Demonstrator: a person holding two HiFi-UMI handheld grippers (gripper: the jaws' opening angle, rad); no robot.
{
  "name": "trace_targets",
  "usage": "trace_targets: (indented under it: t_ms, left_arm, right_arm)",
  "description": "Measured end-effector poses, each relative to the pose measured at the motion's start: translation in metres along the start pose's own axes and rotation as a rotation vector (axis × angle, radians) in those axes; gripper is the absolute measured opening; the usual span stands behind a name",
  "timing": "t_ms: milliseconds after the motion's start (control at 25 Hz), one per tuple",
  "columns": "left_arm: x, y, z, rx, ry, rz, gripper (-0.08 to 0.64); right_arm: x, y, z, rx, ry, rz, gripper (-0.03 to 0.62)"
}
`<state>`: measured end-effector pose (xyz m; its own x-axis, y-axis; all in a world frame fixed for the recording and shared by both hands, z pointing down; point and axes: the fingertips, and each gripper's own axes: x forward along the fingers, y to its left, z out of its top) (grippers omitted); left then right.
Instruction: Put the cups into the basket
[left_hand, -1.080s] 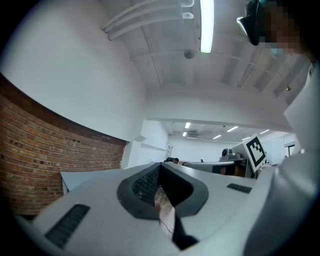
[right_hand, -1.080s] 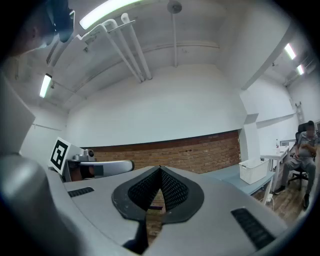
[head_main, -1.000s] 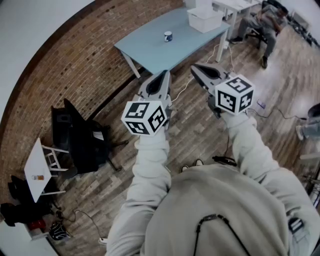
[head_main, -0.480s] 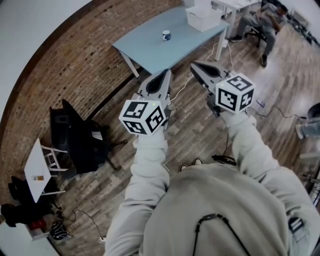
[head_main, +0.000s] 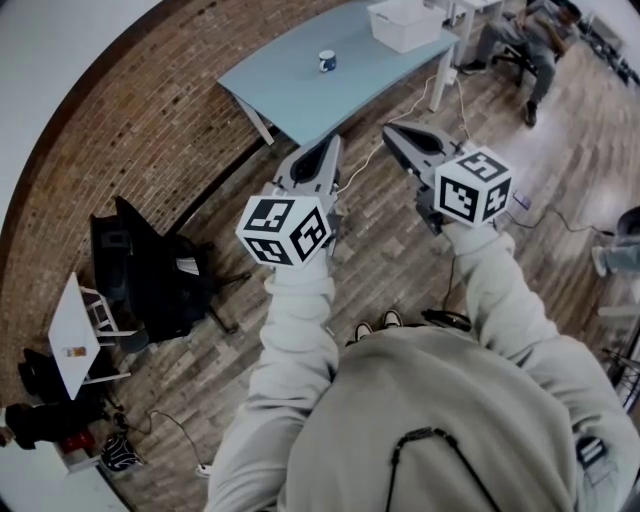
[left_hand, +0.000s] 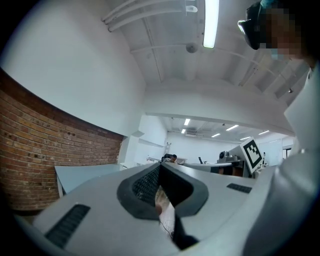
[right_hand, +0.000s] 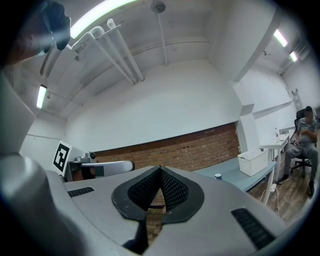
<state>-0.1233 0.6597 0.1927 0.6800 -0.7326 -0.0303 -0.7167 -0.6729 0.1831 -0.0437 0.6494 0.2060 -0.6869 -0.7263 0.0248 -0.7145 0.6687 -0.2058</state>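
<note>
A small blue-and-white cup (head_main: 326, 61) stands on a light blue table (head_main: 300, 90) far ahead, with a white basket (head_main: 405, 22) on the table's right end. I hold both grippers up in the air, well short of the table. The left gripper (head_main: 330, 145) has its jaws together with nothing between them. The right gripper (head_main: 389, 131) is shut and empty as well. In the right gripper view the cup (right_hand: 217, 176) and basket (right_hand: 252, 162) show beyond the jaws, right of the closed tips (right_hand: 160, 169). The left gripper view shows its closed tips (left_hand: 160, 165) and a distant office.
A brick wall (head_main: 130, 130) runs behind the table. A person sits on a chair (head_main: 525, 40) at the far right. A black chair with bags (head_main: 150, 280) and a small white table (head_main: 75, 330) stand at the left. Cables lie on the wooden floor (head_main: 400, 250).
In the head view the table, cup and basket have slid slightly upward. Both grippers keep the same raised pose and stay shut.
</note>
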Motion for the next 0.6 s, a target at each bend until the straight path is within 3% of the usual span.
trace_targets:
  t_ms: [320,600]
  left_arm:
    - [0.037,0.005,-0.012,0.021,0.021,0.022,-0.005]
    - [0.065,0.025,-0.015,0.055,0.042,0.062,-0.005]
  right_arm:
    - [-0.010,-0.058,0.000,0.046,-0.008,-0.018,0.009]
    - [0.007,-0.080,0.006,0.043,-0.030,0.011,0.009]
